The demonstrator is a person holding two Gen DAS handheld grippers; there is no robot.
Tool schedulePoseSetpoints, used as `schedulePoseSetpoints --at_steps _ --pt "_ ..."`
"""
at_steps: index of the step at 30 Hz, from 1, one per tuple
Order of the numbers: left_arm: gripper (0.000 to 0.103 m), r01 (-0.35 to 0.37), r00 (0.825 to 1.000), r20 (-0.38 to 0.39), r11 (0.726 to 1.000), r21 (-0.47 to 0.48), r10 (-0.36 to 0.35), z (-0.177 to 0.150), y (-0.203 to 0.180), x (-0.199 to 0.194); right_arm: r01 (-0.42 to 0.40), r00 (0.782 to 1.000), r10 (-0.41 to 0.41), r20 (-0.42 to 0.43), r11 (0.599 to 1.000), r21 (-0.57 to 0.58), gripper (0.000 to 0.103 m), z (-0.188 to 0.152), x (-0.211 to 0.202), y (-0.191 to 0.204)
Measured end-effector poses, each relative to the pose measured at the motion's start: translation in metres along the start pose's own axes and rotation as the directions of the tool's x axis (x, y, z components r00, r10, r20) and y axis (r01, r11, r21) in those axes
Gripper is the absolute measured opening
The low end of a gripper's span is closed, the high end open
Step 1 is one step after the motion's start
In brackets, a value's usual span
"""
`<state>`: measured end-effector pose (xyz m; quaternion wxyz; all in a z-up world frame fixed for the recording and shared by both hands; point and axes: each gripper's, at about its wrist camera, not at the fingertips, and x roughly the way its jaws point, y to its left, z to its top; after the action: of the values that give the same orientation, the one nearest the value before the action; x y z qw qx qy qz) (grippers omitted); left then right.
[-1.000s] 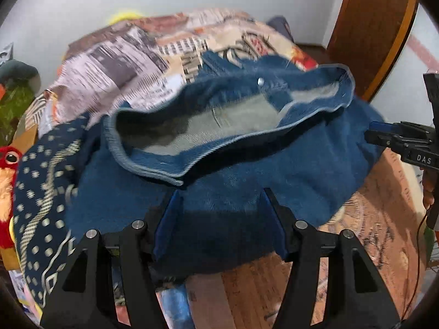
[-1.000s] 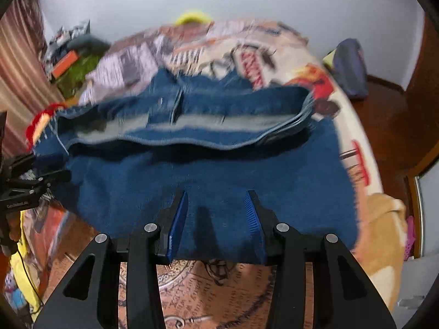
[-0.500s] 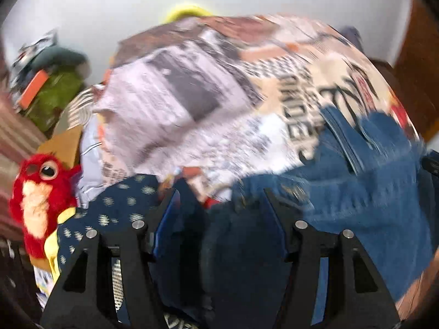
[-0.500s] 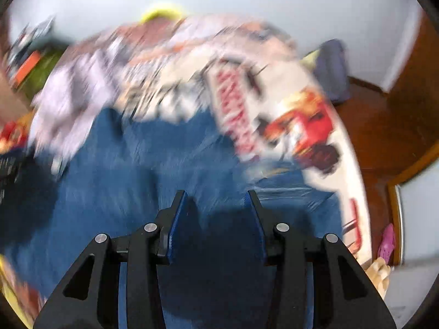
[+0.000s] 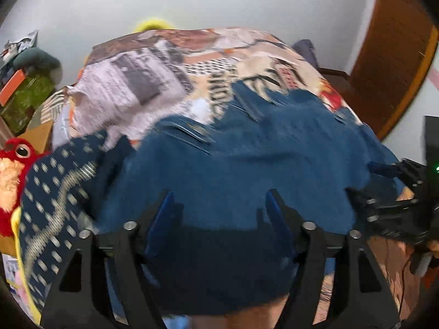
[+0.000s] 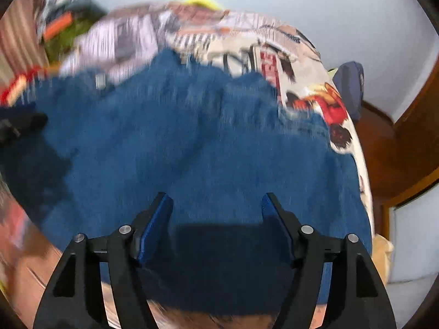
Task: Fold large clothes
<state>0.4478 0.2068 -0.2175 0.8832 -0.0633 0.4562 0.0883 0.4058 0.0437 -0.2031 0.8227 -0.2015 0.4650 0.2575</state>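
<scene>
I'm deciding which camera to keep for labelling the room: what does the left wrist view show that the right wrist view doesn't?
Only the left wrist view shows the red plush toy and the dotted navy cloth beside the jeans, plus the right gripper at its edge.

Only the right wrist view shows its own gripper head-on and a yellowish cloth past the bed's right side.

Both show the blue jeans spread on the printed bedspread, the white wall, a wooden door and open jaws that have just widened, the denim lying below them.

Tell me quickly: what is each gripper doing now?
Left gripper: jaws open, just widened above the denim garment.
Right gripper: jaws open, just widened, holding nothing.
</scene>
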Motion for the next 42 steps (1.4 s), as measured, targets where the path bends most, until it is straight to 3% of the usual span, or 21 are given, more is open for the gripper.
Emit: schedulePoseSetpoints --at_steps 3,5,8,10,16,19,23,26,31,34,38,39,42 --pt "0.077 0.061 0.998 -0.012 0.998 -0.023 -0.061 -0.021 -0.022 0.006 0.053 0.997 -0.052 0.048 0.999 -0.005 0.076 -0.024 -0.007 -0.003" --pt "0.080 0.051 0.998 -0.041 0.998 -0.032 -0.052 -0.034 -0.033 0.019 0.067 0.996 -0.069 0.052 0.997 0.028 0.085 -0.036 -0.014 -0.012" --pt "0.080 -0.064 0.998 -0.020 0.996 0.055 0.065 -0.049 -0.050 0.028 0.007 0.999 -0.010 0.038 0.996 0.089 0.085 -0.050 -0.022 -0.027" --pt "0.081 -0.101 0.995 0.005 0.991 0.085 0.101 -0.054 -0.056 0.023 -0.005 0.999 0.001 0.036 0.995 0.103 0.085 -0.055 -0.028 -0.029" --pt "0.081 -0.054 0.999 0.005 0.997 0.049 0.054 -0.068 -0.046 -0.001 0.080 0.997 -0.079 -0.022 0.997 0.017 0.085 -0.073 -0.041 -0.018" --pt "0.081 -0.084 0.996 0.026 0.995 0.048 0.082 -0.079 -0.044 -0.016 0.126 0.992 -0.127 -0.010 0.992 -0.018 0.085 -0.082 -0.050 -0.012" --pt "0.082 -0.089 0.996 0.014 0.996 -0.022 0.090 -0.096 -0.029 -0.029 0.129 0.991 -0.128 0.025 0.991 -0.035 0.085 -0.093 -0.068 -0.007" --pt "0.082 -0.042 0.999 -0.017 0.989 -0.144 0.040 -0.111 -0.005 -0.034 0.110 0.993 -0.109 0.038 0.994 -0.017 0.085 -0.097 -0.079 -0.009" --pt "0.082 0.087 0.996 -0.003 0.944 -0.318 -0.093 -0.130 0.029 -0.045 0.083 0.995 -0.084 0.061 0.996 0.024 0.085 -0.104 -0.091 -0.013" --pt "0.082 0.204 0.978 0.050 0.888 -0.412 -0.202 -0.136 0.044 -0.048 0.071 0.994 -0.074 0.074 0.996 0.049 0.085 -0.106 -0.095 -0.015" --pt "0.082 0.287 0.956 0.082 0.835 -0.469 -0.282 -0.130 0.052 -0.034 0.075 0.993 -0.082 0.080 0.994 0.082 0.085 -0.106 -0.093 -0.017" --pt "0.080 0.299 0.951 0.081 0.827 -0.477 -0.297 -0.127 0.053 -0.029 0.072 0.994 -0.079 0.079 0.994 0.086 0.085 -0.107 -0.093 -0.018" --pt "0.061 0.321 0.940 0.066 0.807 -0.497 -0.334 -0.116 0.054 -0.013 0.058 0.996 -0.064 0.065 0.994 0.092 0.085 -0.107 -0.088 -0.017"
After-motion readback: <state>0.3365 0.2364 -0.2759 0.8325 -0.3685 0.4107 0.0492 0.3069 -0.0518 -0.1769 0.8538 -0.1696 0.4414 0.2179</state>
